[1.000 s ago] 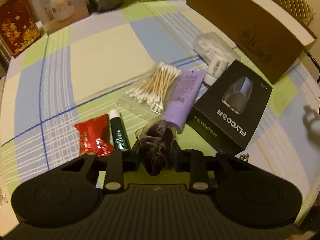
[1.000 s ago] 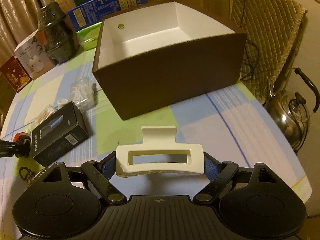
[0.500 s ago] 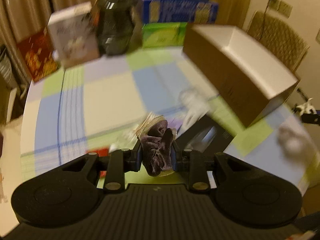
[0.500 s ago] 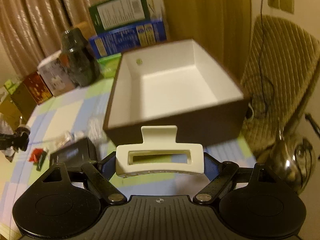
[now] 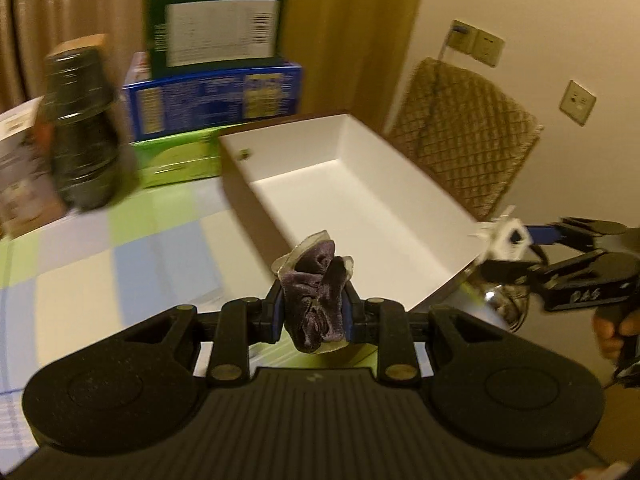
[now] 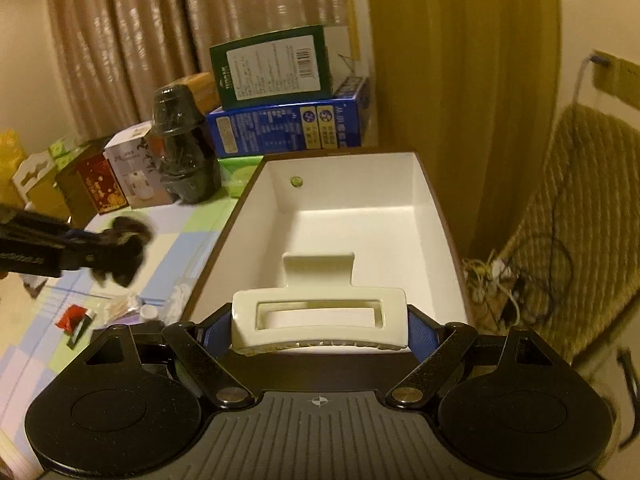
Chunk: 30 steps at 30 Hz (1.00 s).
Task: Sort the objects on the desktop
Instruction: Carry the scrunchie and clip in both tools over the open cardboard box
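Blurrily, left gripper (image 5: 314, 314) pinches a purple scrunchie (image 5: 316, 304); right gripper (image 6: 319, 328) clamps a white hair clip (image 6: 319, 312), teeth hidden.

A: what's sitting where right now?

B: purple velvet scrunchie (image 5: 316, 296) is hanging crumpled in the left tongs (image 5: 313, 312), hovering by the box's (image 6: 440, 216) near corner. Cream claw clip (image 6: 320, 318) is sitting level, pinched in the right tongs (image 6: 320, 332) over the box's near end. Box is brown outside, white inside, lying open on the desk (image 5: 120, 264).
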{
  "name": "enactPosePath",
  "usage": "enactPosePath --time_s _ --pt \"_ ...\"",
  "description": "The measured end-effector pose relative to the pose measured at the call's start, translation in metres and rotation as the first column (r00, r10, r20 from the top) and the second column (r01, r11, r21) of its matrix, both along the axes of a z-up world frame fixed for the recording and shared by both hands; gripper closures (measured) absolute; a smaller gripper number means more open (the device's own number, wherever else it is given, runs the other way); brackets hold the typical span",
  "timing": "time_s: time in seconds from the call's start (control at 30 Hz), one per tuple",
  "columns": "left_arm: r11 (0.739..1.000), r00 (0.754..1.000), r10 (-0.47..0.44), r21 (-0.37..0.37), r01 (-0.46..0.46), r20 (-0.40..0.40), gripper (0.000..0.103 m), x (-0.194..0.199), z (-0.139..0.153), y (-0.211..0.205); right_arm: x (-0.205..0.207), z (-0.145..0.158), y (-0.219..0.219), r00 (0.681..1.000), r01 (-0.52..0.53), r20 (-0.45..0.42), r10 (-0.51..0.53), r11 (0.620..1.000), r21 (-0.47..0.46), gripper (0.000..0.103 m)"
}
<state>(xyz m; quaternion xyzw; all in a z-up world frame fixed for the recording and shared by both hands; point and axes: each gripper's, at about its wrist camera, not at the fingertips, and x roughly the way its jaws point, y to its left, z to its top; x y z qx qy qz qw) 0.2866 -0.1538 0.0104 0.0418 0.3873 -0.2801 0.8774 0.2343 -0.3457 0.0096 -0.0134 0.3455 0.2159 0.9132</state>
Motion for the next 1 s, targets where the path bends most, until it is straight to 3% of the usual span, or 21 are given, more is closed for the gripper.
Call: enactPosePath --time_s 0.27,0.43,0.63,1.0 --pt "0.997 0.994 -0.067 0.022 0.069 -0.082 0.079 0.036 -0.024 -0.084 0.052 -0.025 -0.006 0.990 -0.138 -0.050 0.134 0.985 -0.099 0.020" --pt "0.993 0.988 -0.068 0.085 0.081 -0.140 0.079 0.055 -0.046 -0.113 0.077 -0.039 -0.005 0.971 -0.220 -0.121 0.205 0.966 -0.134 0.020" --pt "0.983 0.977 -0.042 0.165 0.077 -0.209 0.079 0.075 -0.075 -0.130 0.101 -0.059 0.007 0.933 -0.338 -0.207 0.296 0.917 -0.213 0.020" --pt "0.966 0.959 -0.009 0.246 0.081 -0.282 0.076 0.100 -0.107 -0.146 0.129 -0.080 0.019 0.894 -0.414 -0.296 0.336 0.872 -0.261 0.020"
